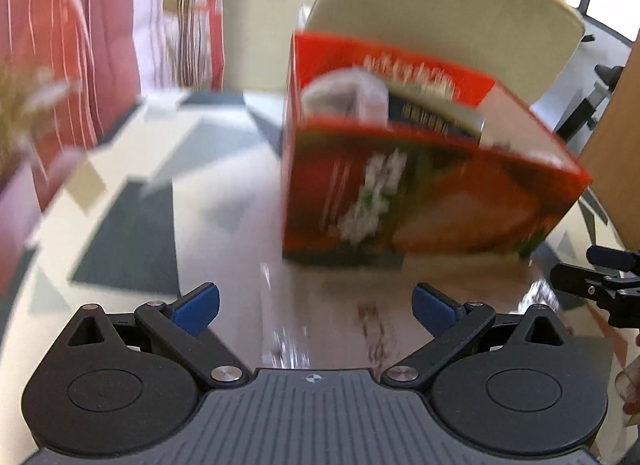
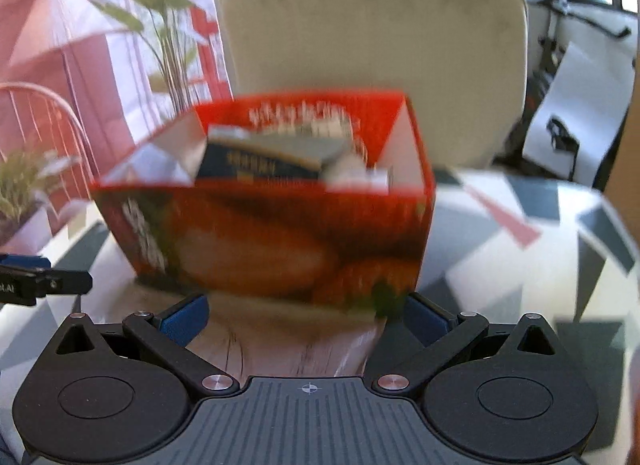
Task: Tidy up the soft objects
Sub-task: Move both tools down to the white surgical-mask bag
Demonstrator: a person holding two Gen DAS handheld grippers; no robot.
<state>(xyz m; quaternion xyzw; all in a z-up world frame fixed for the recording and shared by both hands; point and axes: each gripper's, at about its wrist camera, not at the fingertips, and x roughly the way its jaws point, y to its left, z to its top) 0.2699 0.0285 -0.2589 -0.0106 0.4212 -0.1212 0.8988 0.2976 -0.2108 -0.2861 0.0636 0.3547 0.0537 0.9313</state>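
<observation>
1. Blue pads of left gripper stand wide apart, nothing between them; bare glossy tabletop just beyond.
2. Right gripper also spread to full width, pads blue; red box bottom edge sits just past the tips, near right pad. No contact that I can tell.
3. Red box stands on table center-far, open top, tilted look in left view (prob. fisheye + blur). Printed food pic on sides, glossy cardboard, sharp corners.
4. Inside box: dark blue flat pack w/ yellow print, plus pale/white packet at one end. Look like soft pouches; too blurred to read.
5. Beyond: beige chair back, red curtain, plant far left.
6. Table cover = grey/white/pink geometric pattern, shiny, wood-tone patch under box.
7. Step judged: approach to box/contents. To do well: slow down (heavy blur), come over the open top, pick one pouch by its exposed edge, light squeeze since soft packs deform; use other gripper to steady the cardboard wall, box light and could slide on slick surface.
</observation>
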